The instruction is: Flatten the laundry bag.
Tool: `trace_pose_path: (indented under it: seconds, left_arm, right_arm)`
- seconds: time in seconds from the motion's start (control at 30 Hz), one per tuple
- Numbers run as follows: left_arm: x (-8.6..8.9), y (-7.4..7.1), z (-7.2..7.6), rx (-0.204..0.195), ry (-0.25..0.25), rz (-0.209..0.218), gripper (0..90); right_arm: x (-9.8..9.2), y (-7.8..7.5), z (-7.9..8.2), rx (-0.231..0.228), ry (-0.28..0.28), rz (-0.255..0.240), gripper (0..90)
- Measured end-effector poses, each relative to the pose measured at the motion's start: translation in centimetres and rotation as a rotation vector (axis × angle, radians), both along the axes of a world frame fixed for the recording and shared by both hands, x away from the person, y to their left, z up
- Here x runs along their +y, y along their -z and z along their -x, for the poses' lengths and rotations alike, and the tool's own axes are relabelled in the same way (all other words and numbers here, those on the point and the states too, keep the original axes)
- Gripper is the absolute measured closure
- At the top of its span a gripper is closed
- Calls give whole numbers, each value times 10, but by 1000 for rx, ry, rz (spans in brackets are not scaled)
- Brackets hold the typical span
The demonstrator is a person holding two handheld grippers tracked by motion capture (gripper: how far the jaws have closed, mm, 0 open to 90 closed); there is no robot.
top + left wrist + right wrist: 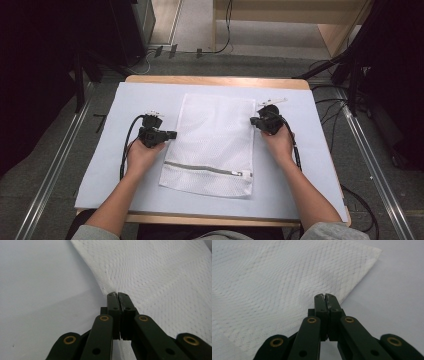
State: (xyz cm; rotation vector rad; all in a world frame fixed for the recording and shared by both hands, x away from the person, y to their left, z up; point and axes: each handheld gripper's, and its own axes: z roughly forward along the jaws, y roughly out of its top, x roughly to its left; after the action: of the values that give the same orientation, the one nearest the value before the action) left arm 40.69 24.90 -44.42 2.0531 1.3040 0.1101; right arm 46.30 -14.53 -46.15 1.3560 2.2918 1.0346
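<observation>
The desk point(100, 165) is covered by a pale sheet, its wooden edge showing at the far and near sides, and the near corners are cut off by the person's forearms in the high view. A white mesh bag point(212, 142) lies flat at the middle of the desk, long side running away from the person, with a grey zipper point(205, 168) across its near end. Whether anything is inside the bag cannot be told; it looks flat, and no label or writing can be read on it. The left hand-held gripper point(172, 134) sits at the bag's left edge; in the left gripper view its jaws are pressed together with the mesh edge point(106, 287) puckered right at their tips, apparently pinching it. The right hand-held gripper point(254, 121) sits at the bag's right edge, jaws likewise closed together on the mesh near a corner point(372, 251). A small white object point(272, 102) lies on the desk just beyond the right gripper, too small to identify.
</observation>
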Motion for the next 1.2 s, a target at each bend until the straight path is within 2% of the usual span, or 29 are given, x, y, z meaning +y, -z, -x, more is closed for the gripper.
trace_pose_path:
  seconds: [0.17,0.33,0.43,0.5,0.53,0.63,0.7,0.8,1.0,1.1,1.2]
  left_arm:
    - [-1,-2,6,-14,15,-31,898]
    - [4,-1,11,3,-1,-3,897]
    - [4,2,10,4,-4,-12,884]
    - [5,2,8,5,-9,-2,842]
    - [5,1,8,1,-10,-3,792]
    - [5,-5,10,-31,-5,-16,683]
    - [5,-9,10,-25,3,0,645]
    - [6,-13,9,-23,17,32,605]
    - [4,-19,15,-21,49,41,567]
    - [2,-23,18,-29,56,57,547]
    - [-1,-25,20,-19,69,64,520]
  right_arm:
    - [1,3,-3,-9,2,-4,900]
    - [4,5,-3,-10,-7,-5,900]
    - [6,6,-3,-13,-8,-4,900]
    - [6,6,-3,-10,-10,-5,875]
    - [6,6,-2,-11,-10,-6,849]
    - [5,1,1,-15,-18,-17,766]
    - [5,-1,4,2,-22,-40,745]
    - [8,-5,9,-4,-35,-32,726]
    - [3,-15,22,4,-47,-61,708]
    - [0,-20,32,3,-57,-78,691]
    - [0,-24,44,-2,-78,-89,685]
